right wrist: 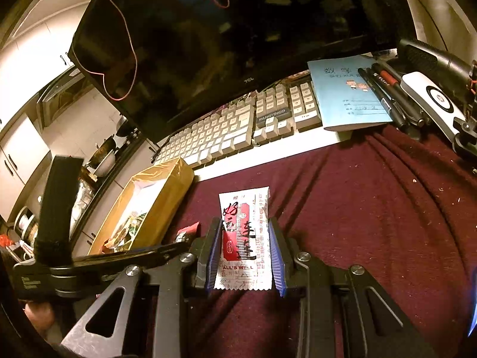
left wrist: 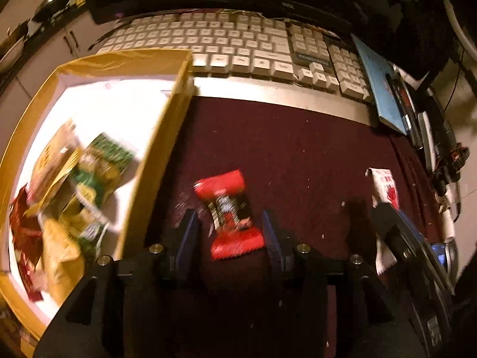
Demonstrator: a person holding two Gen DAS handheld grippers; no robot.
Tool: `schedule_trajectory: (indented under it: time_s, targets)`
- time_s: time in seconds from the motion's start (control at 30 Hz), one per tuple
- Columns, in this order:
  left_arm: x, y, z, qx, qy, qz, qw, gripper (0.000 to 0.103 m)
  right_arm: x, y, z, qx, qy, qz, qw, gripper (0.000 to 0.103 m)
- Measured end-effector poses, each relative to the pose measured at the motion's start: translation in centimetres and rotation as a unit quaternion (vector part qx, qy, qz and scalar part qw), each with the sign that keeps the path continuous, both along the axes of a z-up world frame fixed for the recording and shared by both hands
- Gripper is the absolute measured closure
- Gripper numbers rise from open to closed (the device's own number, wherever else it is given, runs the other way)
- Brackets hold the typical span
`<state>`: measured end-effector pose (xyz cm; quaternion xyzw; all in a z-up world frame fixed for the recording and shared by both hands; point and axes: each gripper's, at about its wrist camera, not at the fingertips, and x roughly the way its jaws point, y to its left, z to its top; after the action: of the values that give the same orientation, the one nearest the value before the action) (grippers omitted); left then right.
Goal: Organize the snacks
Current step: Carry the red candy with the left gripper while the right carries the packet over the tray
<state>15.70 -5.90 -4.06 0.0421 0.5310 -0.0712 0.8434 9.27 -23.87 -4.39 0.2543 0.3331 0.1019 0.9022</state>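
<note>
A red and black snack packet (left wrist: 231, 214) lies on the maroon cloth (left wrist: 298, 155) between the fingers of my left gripper (left wrist: 231, 223), which is open around it. A white and red sachet (right wrist: 246, 241) lies between the fingers of my right gripper (right wrist: 246, 253); the blue pads touch or nearly touch its edges. The same sachet (left wrist: 386, 186) and the right gripper (left wrist: 402, 232) show in the left wrist view. A yellow box (left wrist: 167, 137) with a white inside holds several snack packets (left wrist: 89, 173) at the left. It also shows in the right wrist view (right wrist: 161, 200).
A beige keyboard (left wrist: 238, 47) lies behind the cloth, under a dark monitor (right wrist: 238, 29). A blue notebook (right wrist: 348, 95) with pens (right wrist: 387, 95) and a white device (right wrist: 429, 98) sit at the right. The left gripper's body (right wrist: 89, 265) is at the lower left of the right wrist view.
</note>
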Motion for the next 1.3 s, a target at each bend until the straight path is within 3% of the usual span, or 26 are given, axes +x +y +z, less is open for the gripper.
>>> schedule_trajectory:
  time_s: [0.03,0.1,0.27,0.37,0.5,0.67,0.87,1.07,1.2,1.3]
  targets:
    - [0.4,-0.3,-0.4,0.006,0.000,-0.004,1.0000,0.063,0.0,0.0,0.0,-0.001,0.000,0.001,1.000,0.073]
    - [0.1,-0.7,-0.6,0.011,-0.027,-0.006,0.9995,0.079,0.0,0.0,0.0,-0.002,-0.001,0.001,1.000,0.073]
    - [-1.8,0.9,0.4,-0.015,-0.054,0.015,0.9983,0.081,0.0,0.1,0.0,-0.005,0.000,0.002,1.000,0.073]
    - [-4.4,2.7,2.7,-0.039,-0.096,0.024,0.9943,0.081,0.0,0.3,0.0,-0.006,-0.001,0.005,1.000,0.073]
    - [-8.6,7.4,6.3,-0.044,-0.165,0.081,0.9820,0.081,0.1,0.8,0.2,-0.008,-0.007,0.021,1.000,0.073]
    - [-11.3,13.0,8.1,-0.008,-0.219,0.160,0.9625,0.081,-0.9,1.7,1.1,-0.023,-0.039,0.044,0.998,0.073]
    - [-13.5,16.3,9.4,0.030,-0.247,0.194,0.9488,0.081,-1.7,3.1,2.5,-0.046,-0.062,0.058,0.995,0.073]
    - [-12.3,17.3,9.3,0.026,-0.245,0.201,0.9480,0.081,-2.9,6.4,6.0,-0.032,-0.073,0.104,0.991,0.073]
    - [-9.9,19.3,9.8,-0.023,-0.229,0.234,0.9446,0.081,-2.0,9.7,8.3,-0.026,-0.065,0.153,0.986,0.073]
    - [-6.9,20.3,10.3,-0.055,-0.225,0.222,0.9471,0.081,-0.6,13.1,9.5,-0.043,-0.056,0.182,0.981,0.073]
